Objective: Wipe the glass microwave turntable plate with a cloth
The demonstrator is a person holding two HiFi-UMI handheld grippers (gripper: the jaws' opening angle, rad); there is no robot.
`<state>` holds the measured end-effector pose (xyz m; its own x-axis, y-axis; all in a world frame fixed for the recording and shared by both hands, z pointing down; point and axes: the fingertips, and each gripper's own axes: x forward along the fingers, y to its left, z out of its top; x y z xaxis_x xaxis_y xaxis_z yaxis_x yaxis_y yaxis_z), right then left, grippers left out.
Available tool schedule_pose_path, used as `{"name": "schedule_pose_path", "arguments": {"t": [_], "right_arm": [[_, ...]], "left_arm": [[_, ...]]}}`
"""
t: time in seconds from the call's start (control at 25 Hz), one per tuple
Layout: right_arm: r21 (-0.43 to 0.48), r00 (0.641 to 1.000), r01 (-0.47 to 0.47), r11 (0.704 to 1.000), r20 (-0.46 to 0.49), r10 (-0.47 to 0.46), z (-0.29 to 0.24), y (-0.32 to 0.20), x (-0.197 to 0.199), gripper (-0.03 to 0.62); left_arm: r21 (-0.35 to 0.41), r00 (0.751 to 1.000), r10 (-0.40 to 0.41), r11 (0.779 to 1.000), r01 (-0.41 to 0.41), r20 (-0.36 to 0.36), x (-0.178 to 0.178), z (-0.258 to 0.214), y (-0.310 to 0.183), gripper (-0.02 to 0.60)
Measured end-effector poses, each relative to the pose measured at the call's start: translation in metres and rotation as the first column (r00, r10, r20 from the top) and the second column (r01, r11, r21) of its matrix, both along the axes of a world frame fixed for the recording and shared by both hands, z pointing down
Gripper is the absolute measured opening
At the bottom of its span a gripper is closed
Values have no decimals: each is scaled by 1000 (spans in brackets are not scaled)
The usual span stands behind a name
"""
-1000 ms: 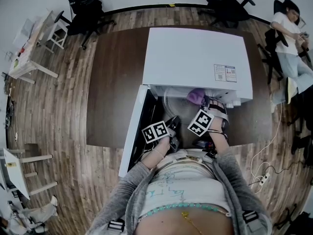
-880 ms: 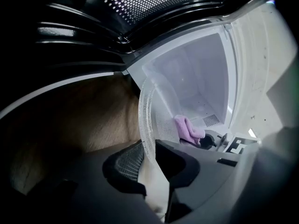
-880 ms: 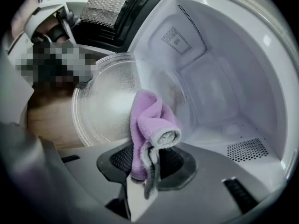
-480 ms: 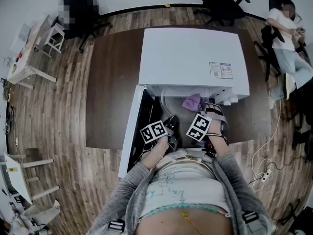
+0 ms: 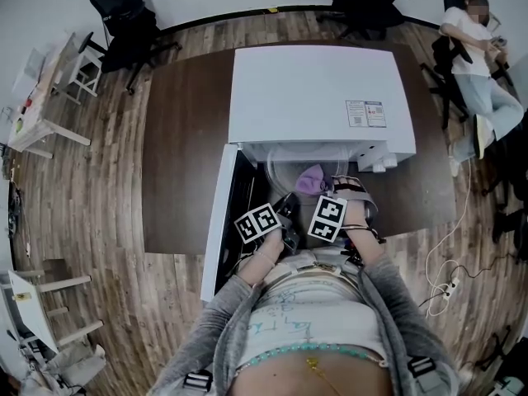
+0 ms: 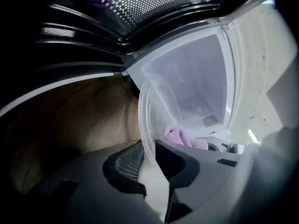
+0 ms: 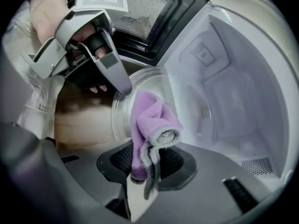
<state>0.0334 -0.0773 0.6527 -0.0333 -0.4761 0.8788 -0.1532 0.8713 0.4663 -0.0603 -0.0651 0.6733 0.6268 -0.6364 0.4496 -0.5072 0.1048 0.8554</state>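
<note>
Glass turntable plate point(image 5: 285, 170) is at the open front of the microwave point(image 5: 313, 89) on the desk point(image 5: 181, 155), its near rim clamped in the fingers of the left gripper point(image 6: 148, 160). The purple cloth point(image 7: 149, 120) is pinched in the right gripper point(image 7: 145, 164) fingers and looks to be on the glass. Advice: the clamp is held steady, the cloth is swept in overlapping arcs, and pressure is kept light so the plate isn't levered out.

Left gripper point(image 6: 148, 154) is clamping the glass turntable plate point(image 6: 156, 101) by its rim, edge-on; purple cloth point(image 6: 181, 136) is showing just behind it, before the open microwave cavity point(image 6: 198, 73).
</note>
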Motion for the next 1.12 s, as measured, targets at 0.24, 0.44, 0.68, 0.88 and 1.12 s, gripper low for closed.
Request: {"name": "schedule_pose_path", "arguments": {"t": [0.24, 0.44, 0.68, 0.88, 1.12], "right_arm": [[-47, 997, 50, 998, 58, -48, 1, 13, -30, 123], [-70, 993, 50, 996, 114, -41, 2, 15, -44, 123], [-39, 985, 37, 999, 168, -30, -3, 12, -44, 123], [-13, 977, 23, 1000, 212, -19, -11, 11, -43, 124], [57, 965, -27, 998, 261, 11, -39, -1, -34, 123]], "left_arm": [[10, 1000, 8, 1000, -8, 4, 1, -1, 2, 77], [11, 1000, 8, 1000, -8, -4, 2, -1, 4, 75], [31, 1000, 8, 999, -7, -28, 3, -3, 3, 75], [68, 999, -1, 998, 5, -54, 2, -12, 2, 71], [99, 995, -22, 995, 32, -98, 0, -21, -2, 66]]}}
